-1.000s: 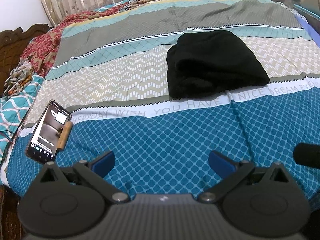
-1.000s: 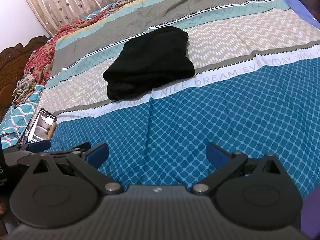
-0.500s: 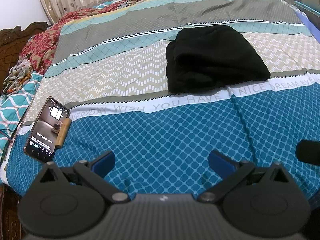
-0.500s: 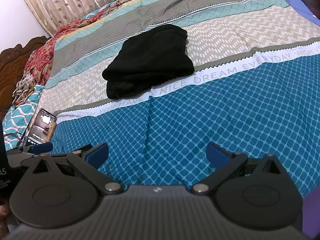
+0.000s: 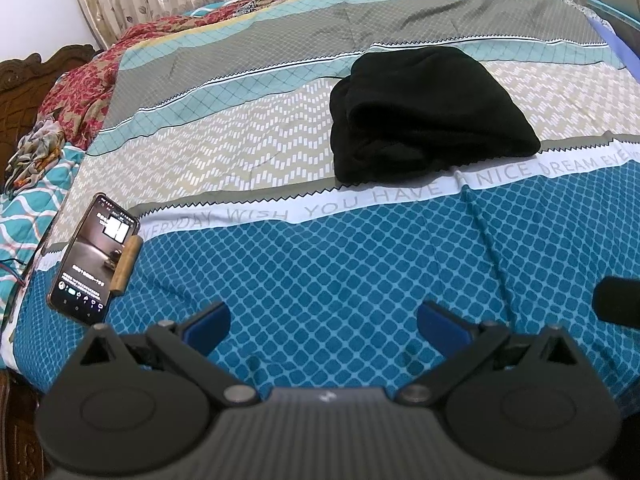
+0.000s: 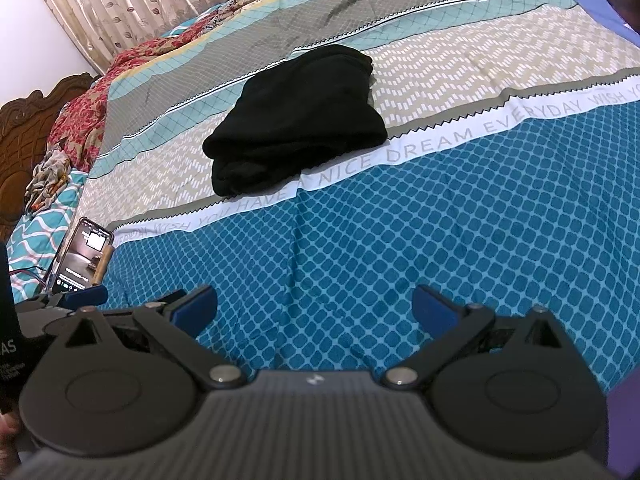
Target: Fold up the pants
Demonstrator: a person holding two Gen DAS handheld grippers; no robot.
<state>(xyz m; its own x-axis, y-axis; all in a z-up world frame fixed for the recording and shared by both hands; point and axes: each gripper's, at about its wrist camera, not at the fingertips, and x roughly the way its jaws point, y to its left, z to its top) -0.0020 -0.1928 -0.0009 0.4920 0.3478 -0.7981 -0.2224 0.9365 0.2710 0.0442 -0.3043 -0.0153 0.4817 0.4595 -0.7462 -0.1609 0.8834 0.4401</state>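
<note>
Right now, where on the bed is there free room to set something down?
Widest bare patch: the blue diamond band between the open left tool and the black pants. The beige zigzag band left of the pants is bare too. Crowded: left edge, around the phone.

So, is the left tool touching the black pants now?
Apart. In the left wrist view, the left tool is open over blue bedsheet, and the pants lie far beyond it.
</note>
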